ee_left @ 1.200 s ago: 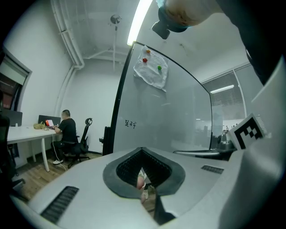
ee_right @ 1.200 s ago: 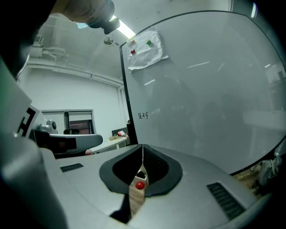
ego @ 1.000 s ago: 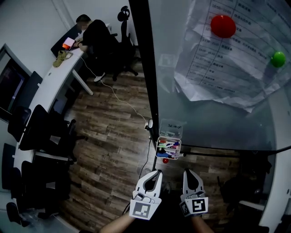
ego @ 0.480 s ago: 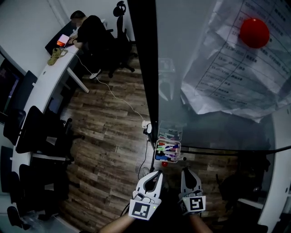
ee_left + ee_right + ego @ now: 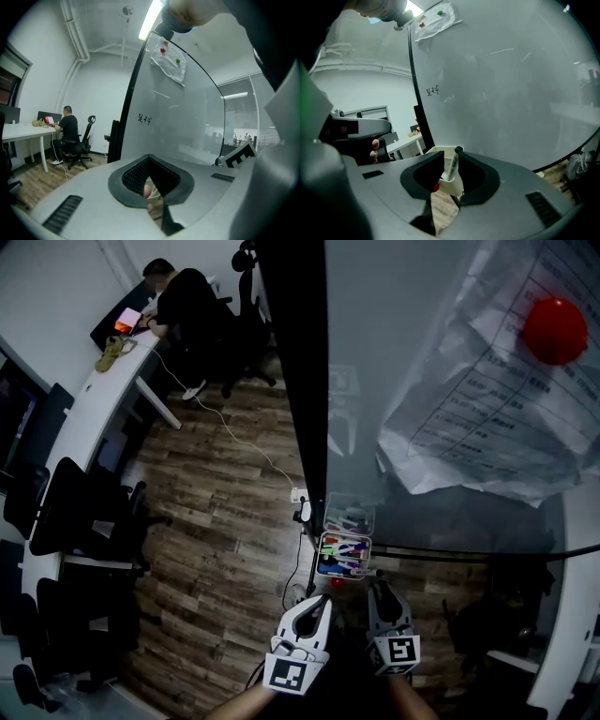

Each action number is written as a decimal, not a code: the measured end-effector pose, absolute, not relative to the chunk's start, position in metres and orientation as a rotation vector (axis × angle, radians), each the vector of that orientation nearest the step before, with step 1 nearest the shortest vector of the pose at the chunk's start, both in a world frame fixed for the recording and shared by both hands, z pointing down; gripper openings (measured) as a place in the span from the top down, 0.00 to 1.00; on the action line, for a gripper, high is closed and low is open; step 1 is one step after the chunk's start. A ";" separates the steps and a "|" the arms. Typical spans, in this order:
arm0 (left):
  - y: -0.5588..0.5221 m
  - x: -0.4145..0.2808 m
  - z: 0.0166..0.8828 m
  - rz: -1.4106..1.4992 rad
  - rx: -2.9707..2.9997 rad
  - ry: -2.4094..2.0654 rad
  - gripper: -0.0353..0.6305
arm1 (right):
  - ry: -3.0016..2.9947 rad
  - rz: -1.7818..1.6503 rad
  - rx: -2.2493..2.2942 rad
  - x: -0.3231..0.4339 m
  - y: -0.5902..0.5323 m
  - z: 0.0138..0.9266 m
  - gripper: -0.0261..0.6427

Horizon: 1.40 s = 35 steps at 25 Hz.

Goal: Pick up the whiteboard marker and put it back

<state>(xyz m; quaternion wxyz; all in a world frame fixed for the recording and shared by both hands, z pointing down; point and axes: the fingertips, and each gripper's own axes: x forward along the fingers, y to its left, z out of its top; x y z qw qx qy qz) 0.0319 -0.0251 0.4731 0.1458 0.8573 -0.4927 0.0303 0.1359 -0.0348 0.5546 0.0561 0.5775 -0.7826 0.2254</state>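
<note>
Jaws of the right tool (image 5: 451,157) are opening, with the whiteboard marker (image 5: 452,168) standing between them, upright in a white holder (image 5: 453,185). The left tool (image 5: 150,160) beside it is closed and empty. Only the head view shows that holder crowded with coloured pens (image 5: 342,547), against the whiteboard (image 5: 422,381).

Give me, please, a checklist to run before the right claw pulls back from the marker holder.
1. White whiteboard marker with black cap stands in the white plastic holder: ok.
2. Right claw has its jaws opening around the marker, not clamping it: ok.
3. Left claw is shut and empty: ok.
4. Marker seated fully down: cannot tell.
5. Holder firmly fixed to the glass board: cannot tell.
</note>
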 end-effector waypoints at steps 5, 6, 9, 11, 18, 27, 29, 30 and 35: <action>-0.031 0.023 0.477 0.088 2.457 -1.443 0.94 | -2.358 0.685 1.766 0.139 -0.041 0.561 0.83; -0.034 0.022 0.476 0.083 2.457 -1.449 0.94 | -2.356 0.691 1.769 0.139 -0.043 0.562 0.83; -0.037 0.020 0.476 0.076 2.449 -1.456 0.94 | -2.348 0.716 1.771 0.138 -0.044 0.564 0.83; -0.037 0.019 0.477 0.082 2.447 -1.454 0.94 | -2.347 0.729 1.769 0.137 -0.046 0.564 0.83; -0.042 0.017 0.478 0.085 2.448 -1.463 0.94 | -2.336 0.747 1.770 0.137 -0.059 0.569 0.80; -0.043 0.013 0.479 0.098 2.432 -1.478 0.94 | -2.336 0.765 1.784 0.138 -0.065 0.571 0.80; -0.043 0.012 0.478 0.094 2.437 -1.479 0.94 | -2.338 0.758 1.788 0.138 -0.064 0.569 0.81; -0.041 0.012 0.478 0.095 2.437 -1.478 0.94 | -2.338 0.754 1.789 0.137 -0.063 0.567 0.83; -0.038 0.013 0.474 0.083 2.451 -1.474 0.94 | -2.344 0.733 1.787 0.133 -0.060 0.563 0.84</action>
